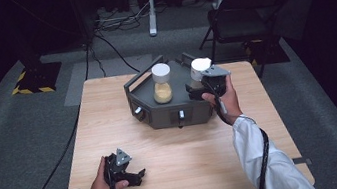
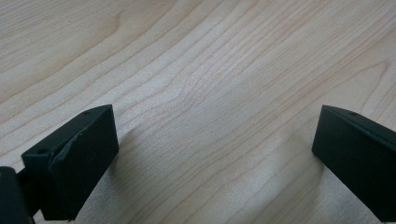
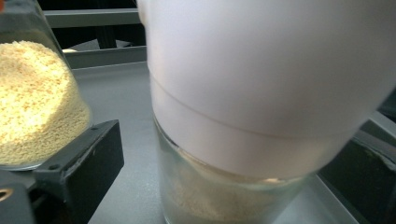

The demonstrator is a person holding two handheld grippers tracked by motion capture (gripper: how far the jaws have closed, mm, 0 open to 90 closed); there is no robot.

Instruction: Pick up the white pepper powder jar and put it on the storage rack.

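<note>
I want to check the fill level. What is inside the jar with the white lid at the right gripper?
The jar holds a low layer of pale yellow grains at its bottom. The white lid covers its upper part.

Counter [image 1: 179, 148]: pale wood, rounded corners, grain running lengthwise, seen close in the left gripper view [image 2: 210, 70] as bare wood. It stood on grey carpeted floor [image 1: 11, 138]. Directly on it, toward the far edge and right of centre, sat a dark grey angular tray unit [image 1: 169, 114] with a raised rail and small knobs on its front faces. Left gripper [image 1: 135, 174] rested on the near left part of the counter, fingers [image 2: 79, 149] spread apart against the wood.
</note>
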